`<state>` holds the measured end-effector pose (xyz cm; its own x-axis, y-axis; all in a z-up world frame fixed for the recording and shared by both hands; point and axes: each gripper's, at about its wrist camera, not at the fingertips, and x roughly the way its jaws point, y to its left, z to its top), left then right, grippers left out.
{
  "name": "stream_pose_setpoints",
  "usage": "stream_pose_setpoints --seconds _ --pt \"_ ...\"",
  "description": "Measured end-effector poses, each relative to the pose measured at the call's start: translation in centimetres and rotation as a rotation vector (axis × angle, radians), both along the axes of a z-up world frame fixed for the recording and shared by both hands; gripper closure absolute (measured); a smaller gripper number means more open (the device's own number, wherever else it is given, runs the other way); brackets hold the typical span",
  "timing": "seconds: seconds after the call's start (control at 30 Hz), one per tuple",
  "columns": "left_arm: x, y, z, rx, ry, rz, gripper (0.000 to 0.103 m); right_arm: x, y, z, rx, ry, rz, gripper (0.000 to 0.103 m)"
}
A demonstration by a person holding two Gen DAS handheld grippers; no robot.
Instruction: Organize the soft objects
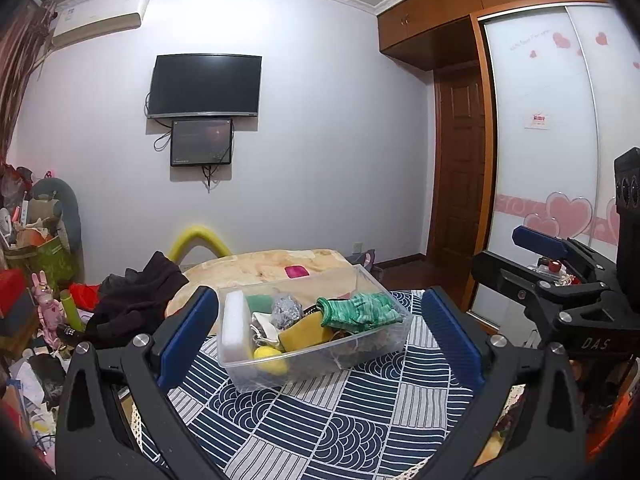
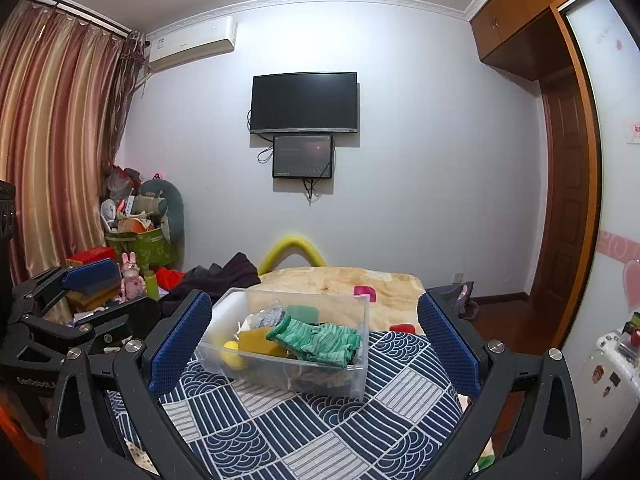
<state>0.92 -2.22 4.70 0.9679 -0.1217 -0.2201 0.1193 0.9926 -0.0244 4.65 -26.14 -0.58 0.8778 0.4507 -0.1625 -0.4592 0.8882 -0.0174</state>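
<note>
Patterned tabletop (image 1: 340, 412) carries clear bin (image 1: 308, 364) of soft items; left gripper (image 1: 320, 328) and right gripper (image 2: 316, 332) spread wide, holding nothing, touching nothing.

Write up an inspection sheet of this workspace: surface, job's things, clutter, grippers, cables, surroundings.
Surface: patterned navy-and-white cloth covers the work surface; a beige blanket lies beyond it.
Job's things: clear plastic bin on the cloth holds a green striped cloth, yellow sponge, white foam block, grey scrubber and yellow ball.
Clutter: dark clothing and a pile of toys and boxes on the left.
Grippers: left gripper and right gripper both open, empty, short of the bin.
Cables: wires hang below the wall TV and small screen.
Surroundings: curtain, air conditioner, wardrobe.
</note>
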Motion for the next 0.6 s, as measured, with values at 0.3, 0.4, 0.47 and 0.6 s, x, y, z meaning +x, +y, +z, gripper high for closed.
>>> stream_pose_setpoints --seconds 0.3,0.4,0.47,0.6 --pt "-0.52 0.15 0.18 -0.006 -0.027 -0.001 0.0 -0.34 0.18 0.2 -0.008 -0.005 0.006 0.0" --pt "-0.44 0.21 0.16 -0.01 -0.021 -0.007 0.0 -0.46 0.17 0.3 -0.01 -0.004 0.007 0.0" --pt "-0.36 0.22 0.12 -0.016 -0.017 -0.008 0.0 -0.43 0.16 0.23 -0.009 -0.004 0.007 0.0" --pt "-0.23 0.22 0.0 -0.024 -0.009 -0.01 0.0 -0.42 0.16 0.24 -0.009 -0.003 0.006 0.0"
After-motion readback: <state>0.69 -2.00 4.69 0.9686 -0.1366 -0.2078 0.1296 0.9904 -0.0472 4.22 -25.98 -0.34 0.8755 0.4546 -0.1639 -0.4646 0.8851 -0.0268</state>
